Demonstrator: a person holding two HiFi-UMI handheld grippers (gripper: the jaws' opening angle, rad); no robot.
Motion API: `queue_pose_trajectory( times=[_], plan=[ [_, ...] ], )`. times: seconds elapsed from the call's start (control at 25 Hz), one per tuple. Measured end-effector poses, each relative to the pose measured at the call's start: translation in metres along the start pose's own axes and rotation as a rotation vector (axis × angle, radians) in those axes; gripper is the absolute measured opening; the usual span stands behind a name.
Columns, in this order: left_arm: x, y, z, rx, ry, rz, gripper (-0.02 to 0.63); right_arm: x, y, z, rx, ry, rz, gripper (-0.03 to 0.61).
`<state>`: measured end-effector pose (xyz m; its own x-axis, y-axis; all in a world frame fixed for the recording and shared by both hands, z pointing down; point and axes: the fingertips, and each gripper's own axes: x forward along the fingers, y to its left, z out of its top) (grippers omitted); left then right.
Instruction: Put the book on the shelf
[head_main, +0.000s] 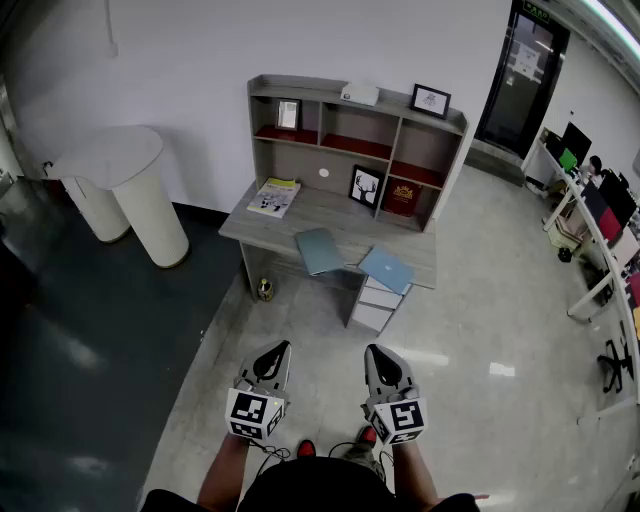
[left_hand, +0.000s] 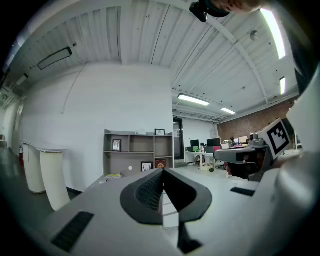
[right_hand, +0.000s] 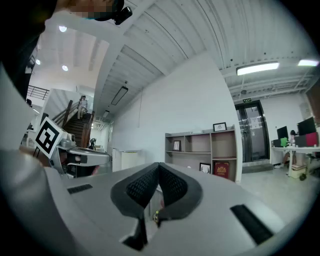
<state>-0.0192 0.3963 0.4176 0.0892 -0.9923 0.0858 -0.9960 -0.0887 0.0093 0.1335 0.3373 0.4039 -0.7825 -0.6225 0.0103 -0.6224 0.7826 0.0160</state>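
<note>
A grey desk with a shelf unit stands across the floor ahead. On the desk lie a grey-teal book, a blue book overhanging the front edge, and a yellow-and-white booklet. A red book stands in a lower right shelf compartment. My left gripper and right gripper are held low, well short of the desk, both shut with nothing between the jaws. The left gripper and the right gripper each point toward the shelf unit in their own views.
A white round pedestal table stands left of the desk. Drawers sit under the desk's right side, and a small can is on the floor by its left leg. Framed pictures rest on the shelves. Office desks line the right.
</note>
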Motion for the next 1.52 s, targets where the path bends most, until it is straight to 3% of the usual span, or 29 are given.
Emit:
queue_pose_trajectory(
  times=[0.4,0.56,0.84,1.04,1.52],
  plan=[
    [-0.005,0.026,-0.002,-0.019,-0.010,0.021,0.006,0.022,0.016,-0.006,-0.024,-0.006,0.032,0.028],
    [-0.007,0.038,-0.005,-0.025,-0.009,0.046,0.006,0.039,0.029,-0.013,-0.071,0.037,0.054,0.028],
    [0.001,0.067,-0.009,-0.044,-0.009,0.093,0.006,0.081,0.040,-0.019,-0.085,0.056,0.123,0.028],
    [0.036,0.094,-0.013,-0.051,0.007,0.126,0.006,0.121,0.027,-0.024,-0.084,0.084,0.145,0.028],
    [0.172,0.146,-0.012,-0.037,0.085,0.125,0.006,0.246,-0.059,-0.050,-0.017,0.094,0.152,0.028]
  ],
)
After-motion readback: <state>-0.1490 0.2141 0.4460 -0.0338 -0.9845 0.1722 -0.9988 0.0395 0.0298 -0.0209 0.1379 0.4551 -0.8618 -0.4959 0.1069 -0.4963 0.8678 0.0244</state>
